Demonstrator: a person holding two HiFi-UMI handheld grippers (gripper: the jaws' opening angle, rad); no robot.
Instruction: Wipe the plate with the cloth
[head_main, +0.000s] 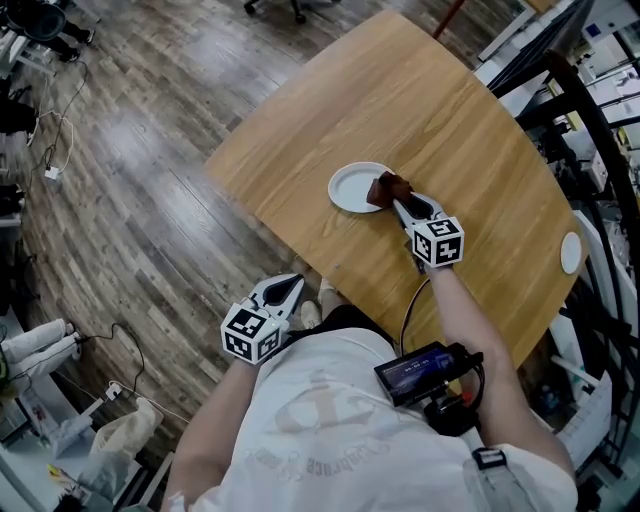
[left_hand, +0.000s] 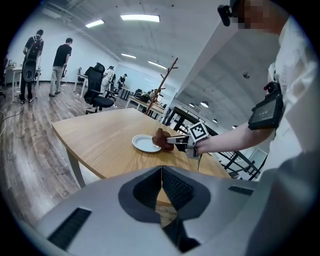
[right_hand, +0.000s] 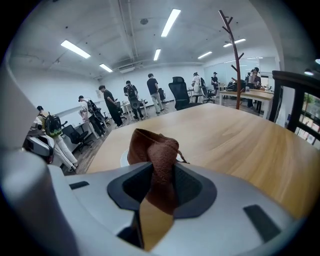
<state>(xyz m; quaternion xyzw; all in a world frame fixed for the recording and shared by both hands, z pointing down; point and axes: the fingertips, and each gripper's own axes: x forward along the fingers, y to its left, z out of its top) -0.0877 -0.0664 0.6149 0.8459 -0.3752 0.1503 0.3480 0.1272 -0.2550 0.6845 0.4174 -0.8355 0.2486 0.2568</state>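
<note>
A small white plate (head_main: 352, 187) lies on the wooden table (head_main: 470, 140). My right gripper (head_main: 401, 205) is shut on a brown cloth (head_main: 387, 188), which rests on the plate's right rim. In the right gripper view the cloth (right_hand: 156, 159) bunches up between the jaws and hides most of the plate (right_hand: 123, 159). My left gripper (head_main: 283, 293) is held low, off the table's near edge, jaws closed with nothing in them. From the left gripper view I see the plate (left_hand: 145, 143), the cloth (left_hand: 161, 138) and the right gripper (left_hand: 172, 141) across the table.
A second white disc (head_main: 571, 252) lies near the table's right edge. Black shelving (head_main: 590, 120) stands to the right. Cables (head_main: 60, 140) run over the wood floor at left. Office chairs (left_hand: 98, 90) and several people stand in the background.
</note>
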